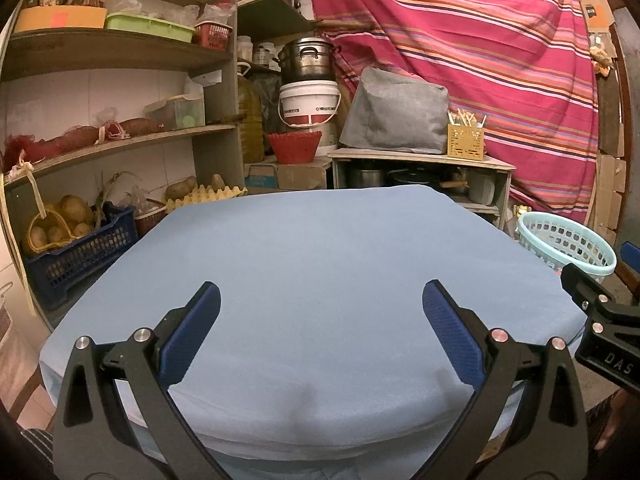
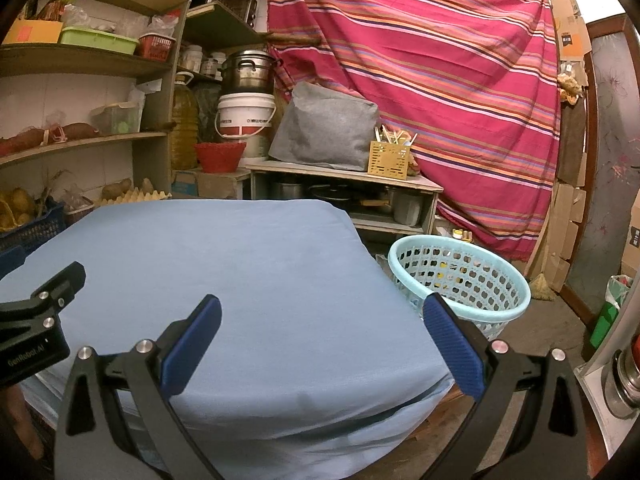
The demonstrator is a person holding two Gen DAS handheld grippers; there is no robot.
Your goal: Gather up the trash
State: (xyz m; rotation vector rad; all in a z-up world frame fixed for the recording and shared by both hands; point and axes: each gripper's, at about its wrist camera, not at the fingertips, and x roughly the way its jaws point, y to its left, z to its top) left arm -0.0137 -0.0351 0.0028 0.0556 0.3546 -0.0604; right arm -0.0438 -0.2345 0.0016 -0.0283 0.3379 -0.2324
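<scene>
While both grippers hover over the near edge of the blue-covered table [image 1: 320, 264], each stands wide apart and holds nothing. The left gripper [image 1: 320, 308] has its blue-padded fingers [image 1: 200, 320] spread over bare cloth, touching nothing. The right gripper [image 2: 320, 312] is spread just as wide, its left finger above the cloth and its right finger [image 2: 452, 344] past the table's right corner, in front of the laundry-style basket [image 2: 508, 312].

That basket, pale turquoise plastic with a rolled rim and perforated walls, stands on the floor just beside the table's right edge, ahead and to the right of the right gripper; small yellow and white bits show through its holes, but what they are cannot be told. In the left wrist view the same basket sits far right, beyond the right gripper's black body.

Behind the table hangs a pink striped cloth [image 2: 420, 80], with wooden shelves [image 1: 120, 136] at left.
</scene>
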